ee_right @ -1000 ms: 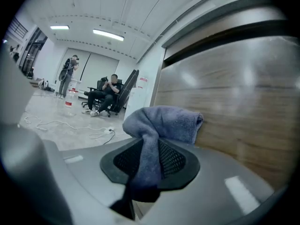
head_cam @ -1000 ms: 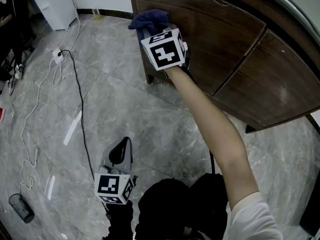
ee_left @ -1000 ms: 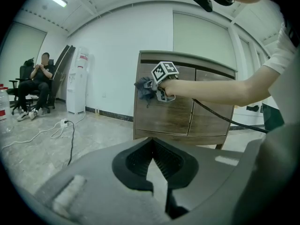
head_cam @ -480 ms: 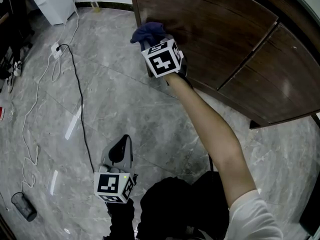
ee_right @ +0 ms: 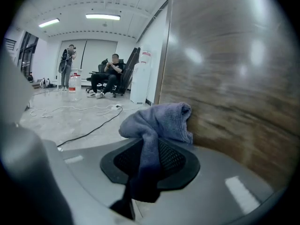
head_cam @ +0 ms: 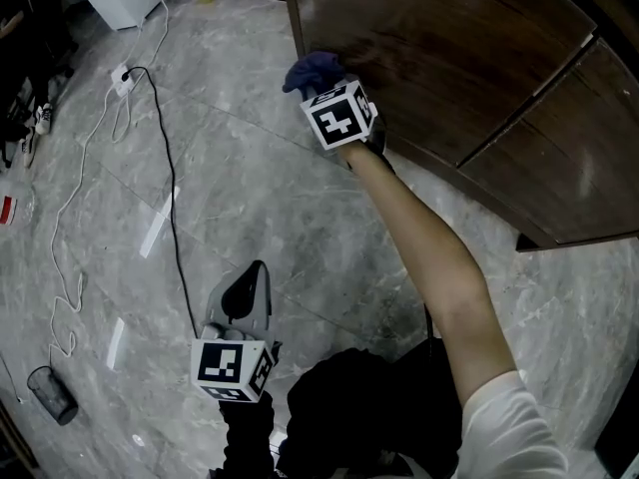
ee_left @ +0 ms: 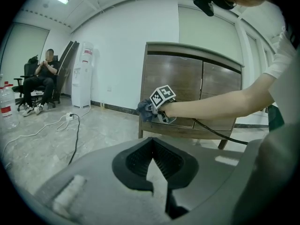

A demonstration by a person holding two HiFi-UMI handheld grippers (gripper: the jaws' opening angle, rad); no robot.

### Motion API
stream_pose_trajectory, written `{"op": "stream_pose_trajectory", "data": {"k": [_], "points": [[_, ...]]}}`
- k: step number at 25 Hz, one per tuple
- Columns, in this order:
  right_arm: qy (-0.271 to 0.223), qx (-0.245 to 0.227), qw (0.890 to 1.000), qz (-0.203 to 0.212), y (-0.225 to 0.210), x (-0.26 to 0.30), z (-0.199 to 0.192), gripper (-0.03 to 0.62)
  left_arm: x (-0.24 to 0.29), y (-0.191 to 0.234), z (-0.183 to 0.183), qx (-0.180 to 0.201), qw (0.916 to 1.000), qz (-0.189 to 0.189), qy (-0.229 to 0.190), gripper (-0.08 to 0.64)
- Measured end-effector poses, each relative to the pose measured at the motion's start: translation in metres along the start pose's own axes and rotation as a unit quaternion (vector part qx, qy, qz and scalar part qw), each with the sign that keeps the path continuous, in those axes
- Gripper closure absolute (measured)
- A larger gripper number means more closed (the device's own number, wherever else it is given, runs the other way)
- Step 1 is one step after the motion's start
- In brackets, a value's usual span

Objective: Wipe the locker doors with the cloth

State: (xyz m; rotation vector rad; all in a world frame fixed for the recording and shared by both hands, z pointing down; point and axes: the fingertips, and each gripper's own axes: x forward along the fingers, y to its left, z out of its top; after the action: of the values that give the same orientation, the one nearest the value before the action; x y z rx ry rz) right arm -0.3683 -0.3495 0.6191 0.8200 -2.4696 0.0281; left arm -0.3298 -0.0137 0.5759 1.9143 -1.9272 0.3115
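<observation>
**Right gripper holds cloth against left locker door; left gripper idle, low**

- Right gripper [head_cam: 325,88] is seen in the head view at the end of an outstretched bare arm, marker cube facing up. In the right gripper view its jaws [ee_right: 146,171] are clamped on a dark blue cloth [ee_right: 158,122]; the cloth runs up from between the black pads and bunches into a thick fold above them.
- The bunched end of the cloth [head_cam: 313,70] is pressed against the left locker door [head_cam: 439,58], at the door's lower left part near its outer edge. Contact with the brown wood-grain surface [ee_right: 234,83] is confirmed in the right gripper view.
- The right locker door [head_cam: 564,173] is untouched; a narrow seam separates the two doors.
- Left gripper [head_cam: 246,289] is held low, close to the body and well apart from the locker, over the grey marble-look floor [head_cam: 300,228]. In the left gripper view its jaws [ee_left: 153,170] are brought together, with nothing gripped.
- From the left gripper view the whole locker [ee_left: 197,86] is seen standing on short legs against a white wall, with the right gripper and cloth at its left door.
- A black cable [head_cam: 172,203] is laid across the floor; a white cable [head_cam: 75,188] runs beside it to a power strip [head_cam: 124,78].
- A white water dispenser [ee_left: 83,74] is noted beyond the locker, and a seated person [ee_left: 42,83] farther back.
- A dark cylindrical container [head_cam: 50,395] lies on the floor at the lower left of the head view.
</observation>
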Motion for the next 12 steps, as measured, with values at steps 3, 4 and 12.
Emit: {"op": "stream_pose_trajectory", "data": {"k": [3,4,12], "points": [[0.007,-0.005,1.0,0.002,0.003,0.006,-0.015,0.492,0.0,0.001,-0.002,-0.001,1.0,0.002,0.002,0.56],[0.008,-0.005,1.0,0.001,0.003,0.008,-0.018,0.492,0.0,0.001,-0.002,-0.002,1.0,0.002,0.002,0.56],[0.048,-0.007,0.999,0.011,0.009,0.028,-0.055,0.492,0.002,-0.001,-0.003,-0.002,1.0,0.003,0.004,0.558]]}}
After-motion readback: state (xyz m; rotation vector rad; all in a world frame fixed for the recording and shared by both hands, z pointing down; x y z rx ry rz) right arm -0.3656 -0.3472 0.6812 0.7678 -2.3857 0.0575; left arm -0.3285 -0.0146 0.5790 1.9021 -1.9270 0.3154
